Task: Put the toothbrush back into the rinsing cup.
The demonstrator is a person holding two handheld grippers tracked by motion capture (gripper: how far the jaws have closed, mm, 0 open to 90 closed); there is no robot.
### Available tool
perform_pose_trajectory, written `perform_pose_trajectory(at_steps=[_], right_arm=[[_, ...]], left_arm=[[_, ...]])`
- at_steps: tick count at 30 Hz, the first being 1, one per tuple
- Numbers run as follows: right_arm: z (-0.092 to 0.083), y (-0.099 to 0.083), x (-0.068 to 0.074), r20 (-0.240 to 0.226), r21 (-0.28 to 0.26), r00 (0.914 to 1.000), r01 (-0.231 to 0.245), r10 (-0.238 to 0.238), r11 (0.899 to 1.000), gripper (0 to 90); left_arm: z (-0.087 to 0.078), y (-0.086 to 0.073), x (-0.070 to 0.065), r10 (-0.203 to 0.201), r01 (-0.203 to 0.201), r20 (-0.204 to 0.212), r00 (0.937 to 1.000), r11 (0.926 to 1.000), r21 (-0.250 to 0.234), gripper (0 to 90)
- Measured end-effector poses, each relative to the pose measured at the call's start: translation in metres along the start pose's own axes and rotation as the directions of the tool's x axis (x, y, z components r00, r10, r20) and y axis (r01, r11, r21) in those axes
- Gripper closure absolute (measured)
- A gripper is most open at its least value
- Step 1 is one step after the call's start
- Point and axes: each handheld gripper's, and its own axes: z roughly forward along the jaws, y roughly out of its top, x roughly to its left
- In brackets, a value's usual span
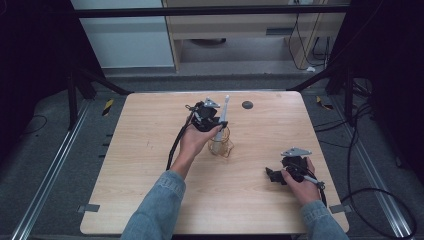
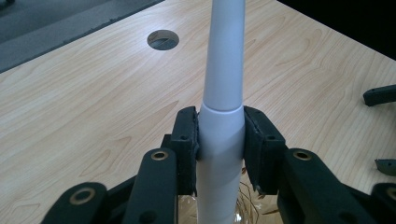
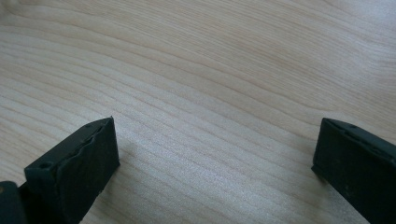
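Left gripper [image 2: 219, 140]: squeezed tight on the white stick [image 2: 222, 93] — a pad on each side.
Stick: stood up straight, its low end down in the glass cup [image 1: 220, 142].
Cup: sat near the middle of the table [image 1: 150, 200], just by the left hand.
Right gripper [image 3: 215, 154]: wide apart, nothing between — low over bare wood, well away from the cup.

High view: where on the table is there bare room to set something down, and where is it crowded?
The table is bare along its left side, beside the left forearm, and at the far right corner past the round hole. The middle is crowded: the left gripper clamps a white toothbrush standing in the clear cup. The right gripper, jaws apart, takes the near right.
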Motion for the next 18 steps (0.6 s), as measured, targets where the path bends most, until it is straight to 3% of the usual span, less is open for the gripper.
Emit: perform_pose_trajectory(at_steps=[6,18], right_arm=[[0.0,0.0,0.0,0.0,0.0,1.0,0.0,0.0,1.0,0.4],[0.0,0.0,0.0001,0.0,0.001,1.0,-0.001,0.001,1.0,0.3]], left_arm=[[0.002,0.0014,-0.0042,0.008,-0.008,-0.016,0.9998,0.9999,0.006,67.1],[0.0059,0.0029,-0.0002,-0.016,0.016,-0.023,0.9996,0.9998,0.013,66.9]])
